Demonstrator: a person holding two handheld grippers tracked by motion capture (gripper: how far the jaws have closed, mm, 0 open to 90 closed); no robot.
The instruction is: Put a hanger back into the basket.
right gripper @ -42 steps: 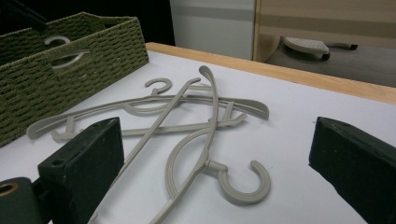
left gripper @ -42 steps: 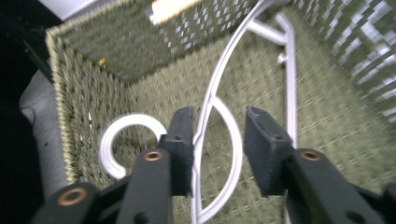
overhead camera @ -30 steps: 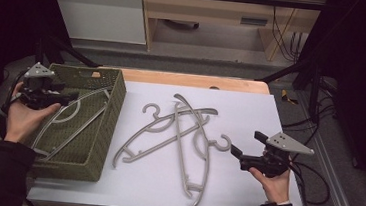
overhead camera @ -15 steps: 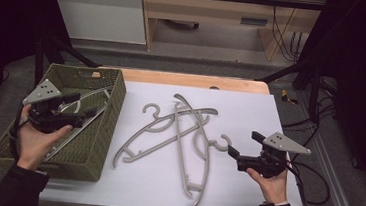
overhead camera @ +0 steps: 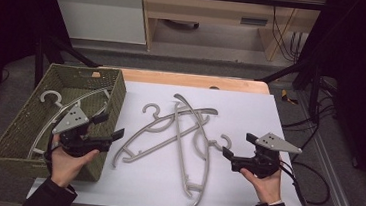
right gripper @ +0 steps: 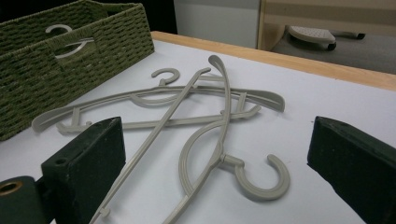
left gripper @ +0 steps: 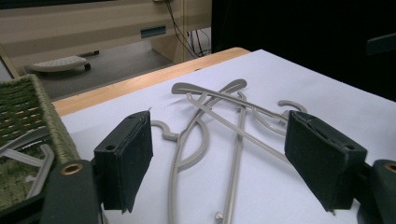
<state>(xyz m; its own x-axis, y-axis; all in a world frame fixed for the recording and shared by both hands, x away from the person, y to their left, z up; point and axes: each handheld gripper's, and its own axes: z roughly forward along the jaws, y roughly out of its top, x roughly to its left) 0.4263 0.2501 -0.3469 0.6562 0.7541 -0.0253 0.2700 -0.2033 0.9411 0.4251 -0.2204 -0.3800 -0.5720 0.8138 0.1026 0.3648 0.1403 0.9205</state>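
Three grey plastic hangers (overhead camera: 184, 129) lie crossed in a pile on the white tabletop (overhead camera: 250, 114). A fourth grey hanger (overhead camera: 51, 96) rests inside the green woven basket (overhead camera: 117, 93) at the left. My left gripper (overhead camera: 109, 126) is open and empty, hovering at the basket's right wall, its jaws turned toward the pile. In the left gripper view the hangers (left gripper: 233, 126) lie beyond the open gripper (left gripper: 217, 123). My right gripper (overhead camera: 239, 145) is open and empty just right of the pile. One hanger's hook (right gripper: 261, 179) lies between the jaws of the right gripper (right gripper: 215, 137).
The basket (right gripper: 70, 60) takes up the table's left side. A wooden strip (overhead camera: 193, 80) runs along the table's far edge, with floor and furniture behind. Cables (overhead camera: 310, 174) trail off the right edge. Bare tabletop lies in front of the pile and at the far right.
My left gripper has moved from over the basket's far left to its near right wall, closer to the hangers. The right gripper has barely shifted.
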